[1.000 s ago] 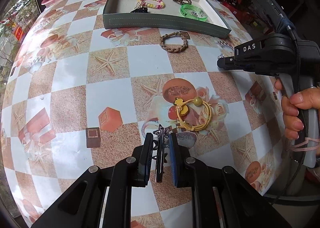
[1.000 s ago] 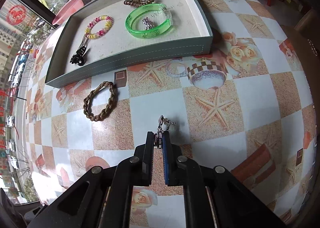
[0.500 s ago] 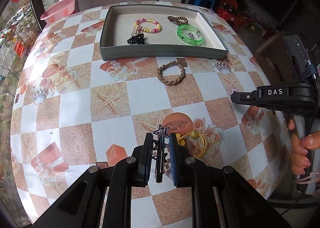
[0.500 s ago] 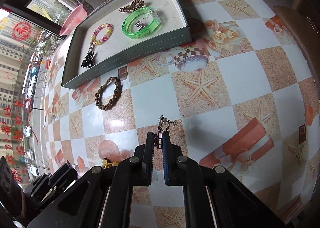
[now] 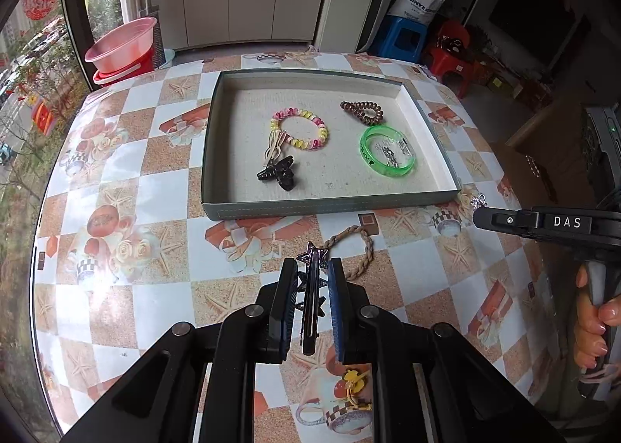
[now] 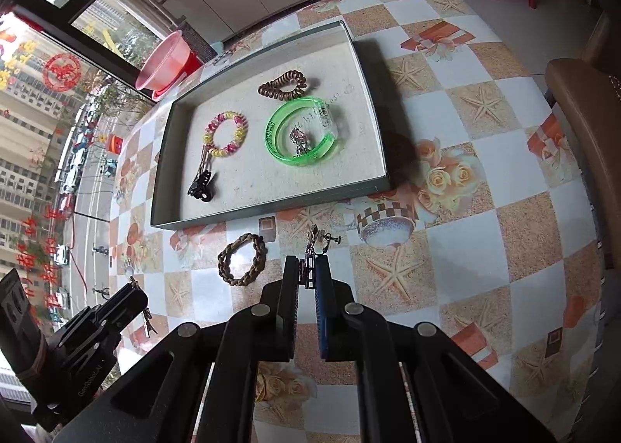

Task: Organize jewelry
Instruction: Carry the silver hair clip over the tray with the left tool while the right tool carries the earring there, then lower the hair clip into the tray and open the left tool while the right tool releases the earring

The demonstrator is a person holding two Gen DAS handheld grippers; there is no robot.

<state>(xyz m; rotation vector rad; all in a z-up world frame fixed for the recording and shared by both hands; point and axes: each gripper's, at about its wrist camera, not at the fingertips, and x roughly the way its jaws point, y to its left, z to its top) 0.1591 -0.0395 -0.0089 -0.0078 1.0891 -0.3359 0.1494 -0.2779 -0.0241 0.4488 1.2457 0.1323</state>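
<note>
Both tongs are loaded: the left gripper (image 5: pixel 308 301) is clamped on a dark star hair clip (image 5: pixel 310 287), the right gripper (image 6: pixel 307 274) pinched nearly shut on a small silver earring (image 6: pixel 312 245), which seems to be held only by its lower end. Carry each low and level over the braided bracelet (image 6: pixel 241 259) lying loose on the table, clear the near wall of the tray (image 5: pixel 330 206), and release on bare lining away from the green bangle (image 6: pixel 300 134).
</note>
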